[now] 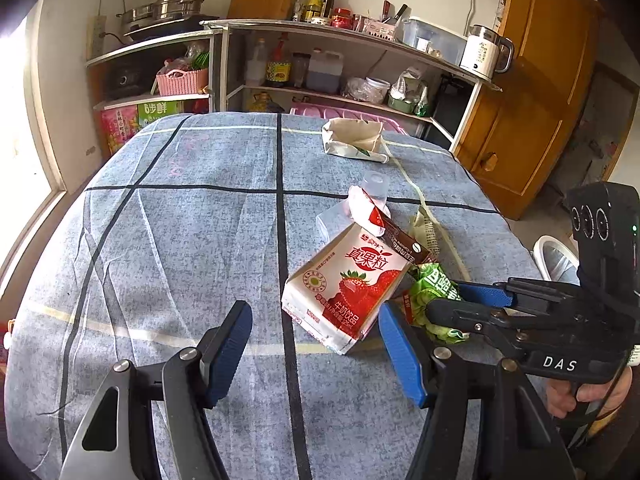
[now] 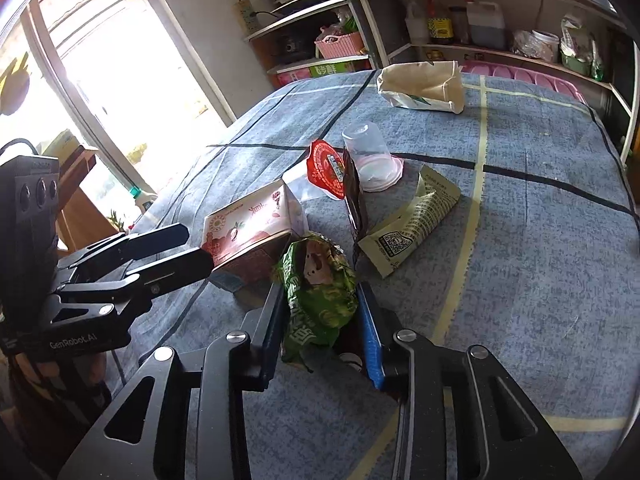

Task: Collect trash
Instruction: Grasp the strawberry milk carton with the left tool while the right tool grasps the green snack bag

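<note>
The right tongs [image 2: 322, 316] pinch a crumpled green snack wrapper [image 2: 318, 292] between their blue pads, down on the tabletop [image 2: 540, 280] with its blue checked cloth. The left tongs [image 1: 316, 344] are wide open and hold nothing, with a strawberry milk carton [image 1: 346, 286] lying just ahead of them. Behind the carton lie a clear plastic cup [image 2: 370, 156] on its side, a red foil lid [image 2: 326, 168] and a pale green packet [image 2: 412, 220]. A cloth bag [image 2: 424, 86] sits at the far end.

Blk gripper [image 1: 316, 350] frames, blue pads, silver screws.
</note>
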A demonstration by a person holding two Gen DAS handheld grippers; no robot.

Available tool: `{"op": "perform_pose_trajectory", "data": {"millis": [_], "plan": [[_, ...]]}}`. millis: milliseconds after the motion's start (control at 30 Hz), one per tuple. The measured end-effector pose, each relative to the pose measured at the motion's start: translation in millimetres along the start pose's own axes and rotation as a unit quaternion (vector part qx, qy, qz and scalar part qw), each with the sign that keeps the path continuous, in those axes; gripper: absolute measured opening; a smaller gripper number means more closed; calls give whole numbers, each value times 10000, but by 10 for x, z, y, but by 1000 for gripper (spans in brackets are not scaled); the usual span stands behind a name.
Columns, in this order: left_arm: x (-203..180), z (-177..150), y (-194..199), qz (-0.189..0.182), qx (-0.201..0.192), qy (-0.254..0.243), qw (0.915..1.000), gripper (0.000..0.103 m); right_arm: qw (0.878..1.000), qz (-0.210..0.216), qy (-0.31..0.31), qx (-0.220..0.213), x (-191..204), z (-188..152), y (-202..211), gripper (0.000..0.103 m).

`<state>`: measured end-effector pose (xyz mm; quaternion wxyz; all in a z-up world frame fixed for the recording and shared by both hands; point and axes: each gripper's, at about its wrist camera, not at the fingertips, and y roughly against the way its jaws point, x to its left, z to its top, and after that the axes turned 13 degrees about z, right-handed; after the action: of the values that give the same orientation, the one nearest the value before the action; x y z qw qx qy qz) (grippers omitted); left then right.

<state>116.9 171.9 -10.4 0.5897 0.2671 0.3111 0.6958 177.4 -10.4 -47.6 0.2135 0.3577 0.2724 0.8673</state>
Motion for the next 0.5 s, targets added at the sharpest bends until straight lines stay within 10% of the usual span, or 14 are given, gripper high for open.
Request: {"op": "perform_pose_trajectory", "data": {"millis": [500], "plan": [[-280,270,-230,-133,19,-963,9953,71,9968,18,-462,-655,-140,-95,483,32]]}}
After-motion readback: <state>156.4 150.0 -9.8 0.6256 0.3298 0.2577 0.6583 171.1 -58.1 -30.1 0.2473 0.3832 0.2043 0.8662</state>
